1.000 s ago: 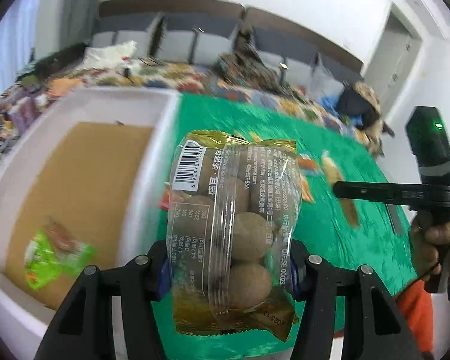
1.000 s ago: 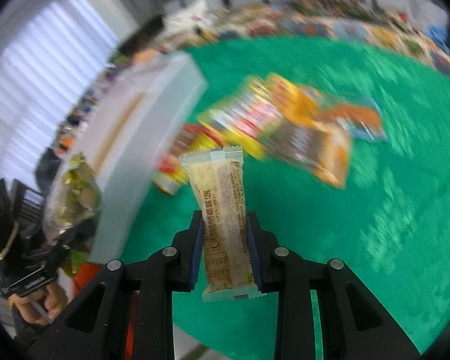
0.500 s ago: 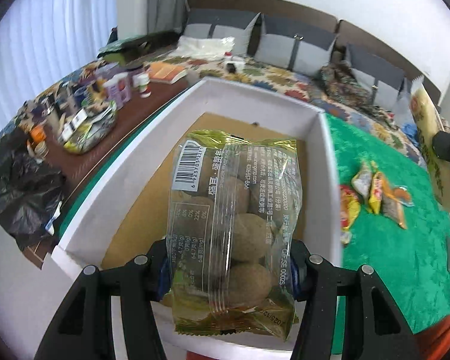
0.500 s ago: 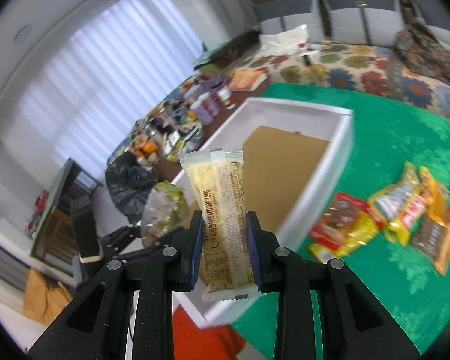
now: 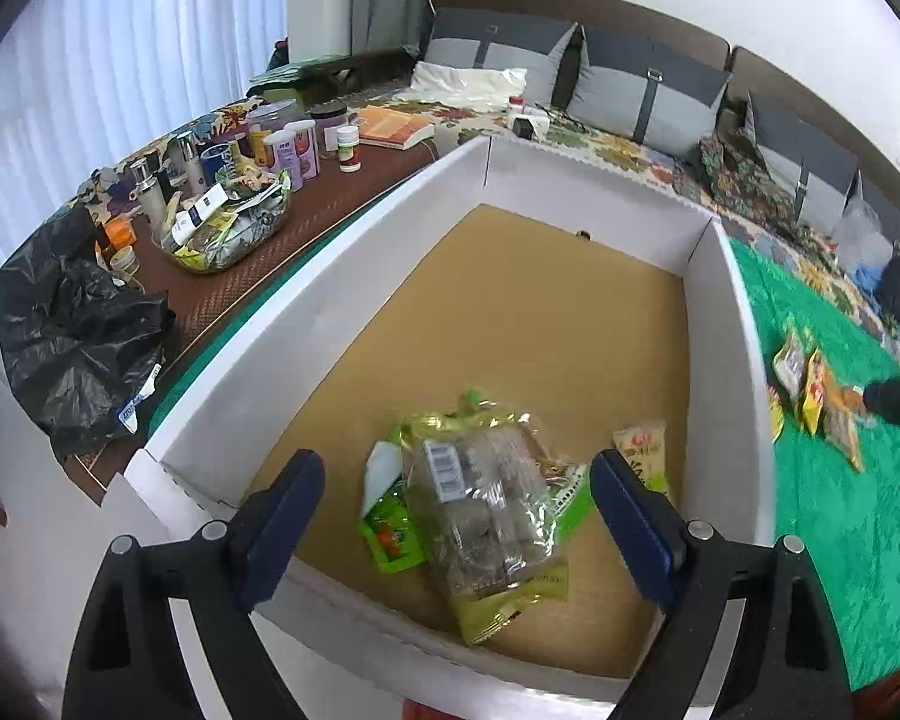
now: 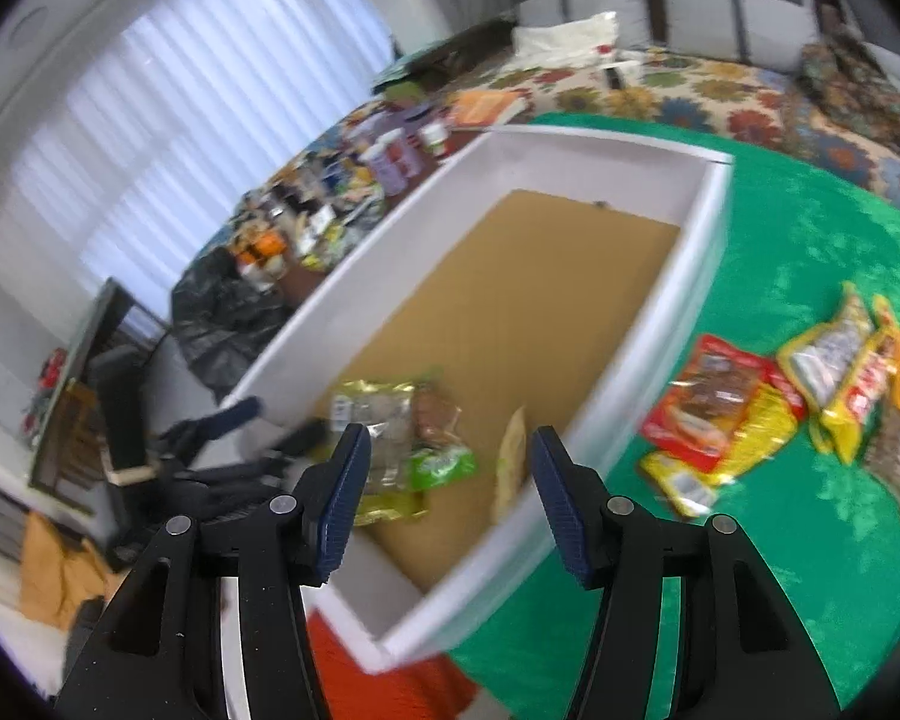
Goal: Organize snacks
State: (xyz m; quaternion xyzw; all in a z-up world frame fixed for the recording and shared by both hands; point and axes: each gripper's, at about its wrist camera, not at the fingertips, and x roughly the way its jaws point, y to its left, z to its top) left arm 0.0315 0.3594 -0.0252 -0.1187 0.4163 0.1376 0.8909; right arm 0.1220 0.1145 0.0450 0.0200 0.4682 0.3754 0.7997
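A green cloth (image 6: 810, 540) covers the surface. On it sits a white box (image 6: 678, 300); just right of the box lies a cluster of snack packets (image 6: 768, 396).

The box (image 5: 744, 324) had white walls and a tan floor. The cloth (image 6: 810, 228) was green. The bedspread (image 6: 690, 90) bore a multicoloured floral pattern.

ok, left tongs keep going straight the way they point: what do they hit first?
Most likely the clear bag of round snacks lying in the white box, centred between the opening left tongs. Nothing is held between them. Depth is unclear.
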